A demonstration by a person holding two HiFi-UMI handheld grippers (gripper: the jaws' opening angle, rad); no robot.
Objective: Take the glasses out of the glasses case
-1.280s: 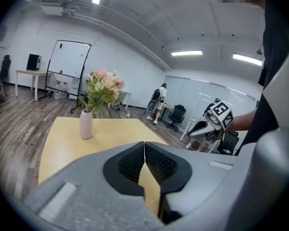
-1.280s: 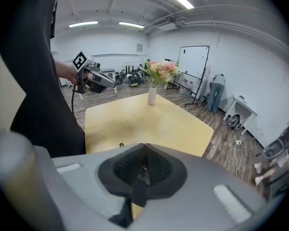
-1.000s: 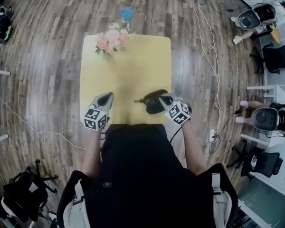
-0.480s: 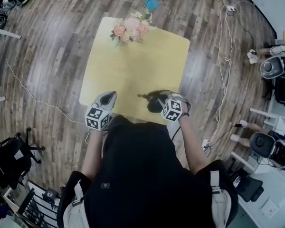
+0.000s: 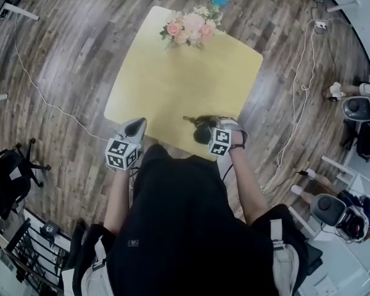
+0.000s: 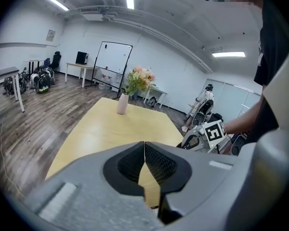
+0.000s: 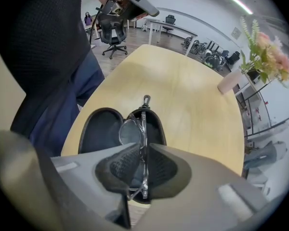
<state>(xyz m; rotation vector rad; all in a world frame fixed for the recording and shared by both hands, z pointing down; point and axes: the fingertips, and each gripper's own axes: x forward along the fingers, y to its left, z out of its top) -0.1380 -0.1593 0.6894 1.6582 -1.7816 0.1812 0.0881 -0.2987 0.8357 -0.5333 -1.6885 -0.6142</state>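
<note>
An open black glasses case (image 7: 103, 129) (image 5: 203, 132) lies at the near right edge of the yellow table (image 5: 172, 85). Clear-framed glasses (image 7: 135, 134) stand on edge over the case's right half, and my right gripper (image 7: 143, 165) (image 5: 223, 135) is shut on their frame. In the right gripper view one lens shows above the jaws, and the rest is hidden between them. My left gripper (image 6: 144, 163) (image 5: 132, 131) is shut on nothing, held over the table's near left corner, apart from the case.
A pink vase of flowers (image 5: 190, 27) (image 6: 122, 102) stands at the table's far edge. Wooden floor surrounds the table, with cables (image 5: 293, 110) at the right and office chairs (image 5: 357, 110) further off. The person's dark torso (image 5: 185, 227) fills the near side.
The head view has swung, so the table sits turned and higher in frame. Both grippers keep their places at the near edge, the right one still at the case.
</note>
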